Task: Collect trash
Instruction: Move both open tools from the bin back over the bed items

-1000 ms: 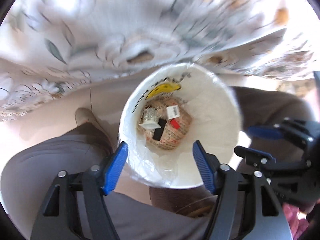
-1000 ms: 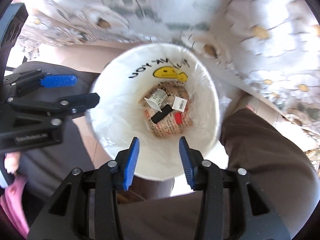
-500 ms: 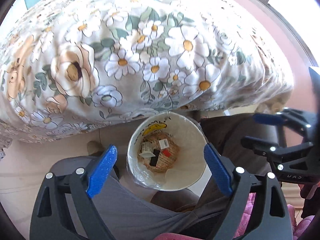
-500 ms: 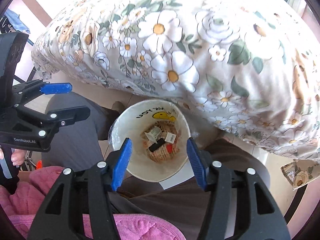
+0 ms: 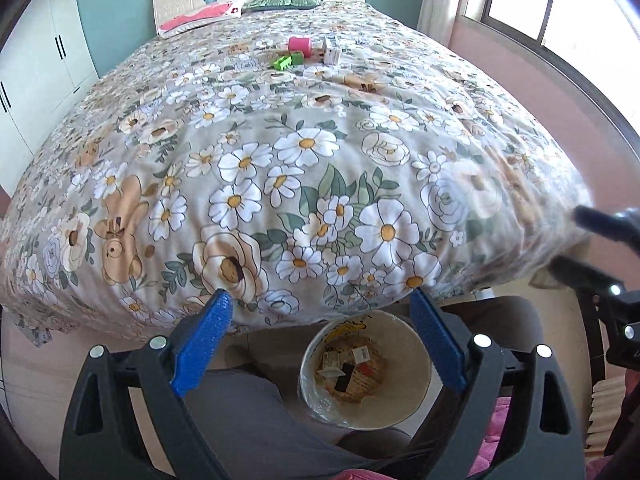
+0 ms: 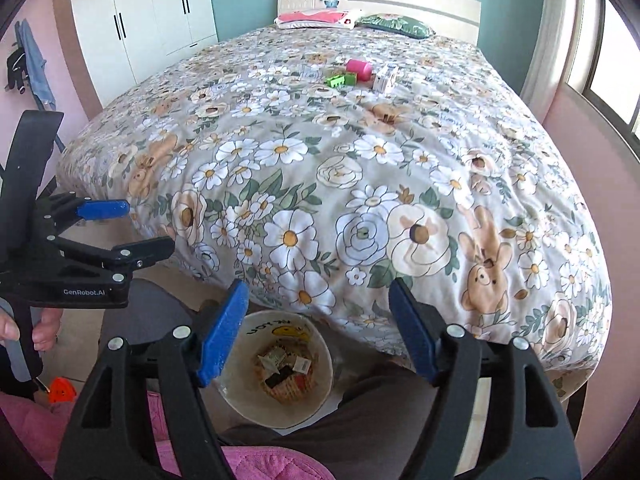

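- With both grippers spread and empty, left gripper (image 5: 320,344) and right gripper (image 6: 320,332) hang above the bin (image 6: 240,392), jaws just widened.
- Next likely means reaching the litter (image 6: 360,70) across the bed (image 6: 320,168).

Bed (image 6: 360,184) cover: quilted matt cloth, floral print. Bin (image 6: 240,396): smooth white plastic with clear glossy liner, paper and card scraps inside. Left tool (image 5: 320,340) and right tool (image 6: 320,328): matt black plastic, ribbed blue pads, shiny metal rivets. Wardrobe (image 6: 152,12): smooth white panels. Pink roll (image 6: 359,69) mid-bed: glossy plastic.
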Action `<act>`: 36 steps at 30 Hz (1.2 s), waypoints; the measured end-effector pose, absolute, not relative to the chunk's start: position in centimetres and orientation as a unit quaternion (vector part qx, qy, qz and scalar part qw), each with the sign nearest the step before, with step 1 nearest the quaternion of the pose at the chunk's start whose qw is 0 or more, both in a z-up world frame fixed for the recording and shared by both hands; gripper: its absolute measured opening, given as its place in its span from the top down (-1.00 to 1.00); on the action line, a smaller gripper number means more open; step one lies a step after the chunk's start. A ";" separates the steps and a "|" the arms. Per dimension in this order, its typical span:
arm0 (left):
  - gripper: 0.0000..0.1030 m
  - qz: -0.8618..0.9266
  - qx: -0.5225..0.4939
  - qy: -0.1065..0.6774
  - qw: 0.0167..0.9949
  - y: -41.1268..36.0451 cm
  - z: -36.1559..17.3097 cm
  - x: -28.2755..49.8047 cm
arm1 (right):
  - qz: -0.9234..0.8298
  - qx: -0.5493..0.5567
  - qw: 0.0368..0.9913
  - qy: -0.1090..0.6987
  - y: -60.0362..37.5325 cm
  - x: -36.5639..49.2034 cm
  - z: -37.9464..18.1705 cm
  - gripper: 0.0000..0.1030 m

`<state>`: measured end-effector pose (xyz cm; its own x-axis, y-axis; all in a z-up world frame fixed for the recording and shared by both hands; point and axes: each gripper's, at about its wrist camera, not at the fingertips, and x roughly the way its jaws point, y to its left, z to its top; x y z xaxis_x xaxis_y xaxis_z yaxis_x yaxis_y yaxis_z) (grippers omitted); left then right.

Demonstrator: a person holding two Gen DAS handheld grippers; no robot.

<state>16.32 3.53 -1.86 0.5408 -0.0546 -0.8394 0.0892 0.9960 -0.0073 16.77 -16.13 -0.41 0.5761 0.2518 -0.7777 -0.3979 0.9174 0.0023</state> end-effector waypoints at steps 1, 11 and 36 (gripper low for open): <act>-0.78 -0.038 0.019 0.474 0.880 3.6 -1.5 16.7 | 0.184 -0.086 0.886 0.417 -16.1 17.0 0.0 -0.41; -0.78 -0.032 0.017 0.461 0.887 4.2 0.0 21.3 | 0.187 -0.074 0.902 0.383 -16.1 21.0 3.3 -0.41; -0.78 -0.039 0.020 0.460 0.887 6.1 -1.1 37.2 | 0.164 -0.059 0.905 0.389 -13.6 38.0 2.1 -0.41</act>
